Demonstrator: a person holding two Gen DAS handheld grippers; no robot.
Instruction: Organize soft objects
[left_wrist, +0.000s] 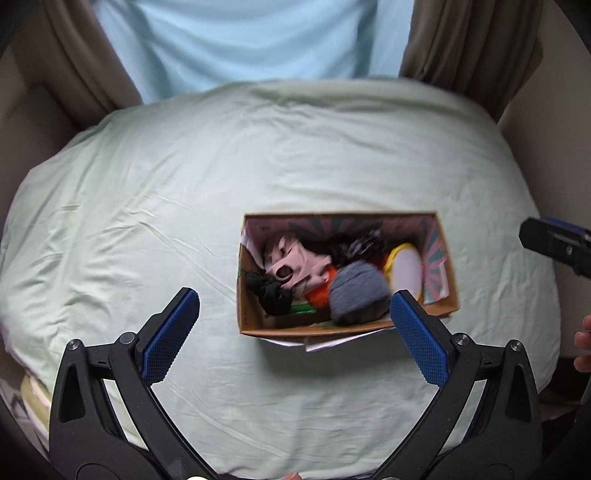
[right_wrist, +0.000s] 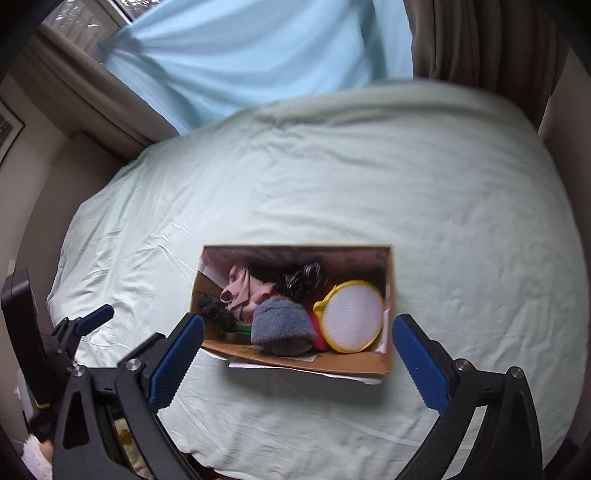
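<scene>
Box: a brown cardboard box (left_wrist: 255, 317) with an open top and a rectangular shape, patterned pink-and-teal paper lining its inner walls; it sits right of centre in the left wrist view and just below centre in the right wrist view (right_wrist: 295, 363), resting on the bed.
Bed cover: a pale green sheet (left_wrist: 147, 206), smooth cotton-like cloth with fine creases, filling the middle of both views.
Grey item: a fuzzy grey fleece piece (right_wrist: 282, 325), rounded like a cap, lying at the near side of the box.
Pink item: a crumpled pale pink garment (right_wrist: 242, 291), thin and soft, towards the box's left half.
Black items: a knotted black fabric bundle (left_wrist: 269, 291) at the near left corner of the box; a black-and-white speckled piece (right_wrist: 304, 280) against the far wall.
Round item: a flat white mesh disc with a yellow rim (right_wrist: 351, 319), leaning in the right end of the box.
Orange item: a bright orange fluffy scrap (left_wrist: 319, 295), mostly buried under the grey piece.
Left gripper (left_wrist: 295, 314): spread wide, blue ribbed pads empty, hovering in front of the box's near wall; whether the right pad touches the box cannot be told.
Right gripper (right_wrist: 297, 338): spread wide, holding nothing, one pad on each side of the box's near edge.
Background: light blue curtain (left_wrist: 251, 40) at the top of the frame, with brown drapes at both sides.
</scene>
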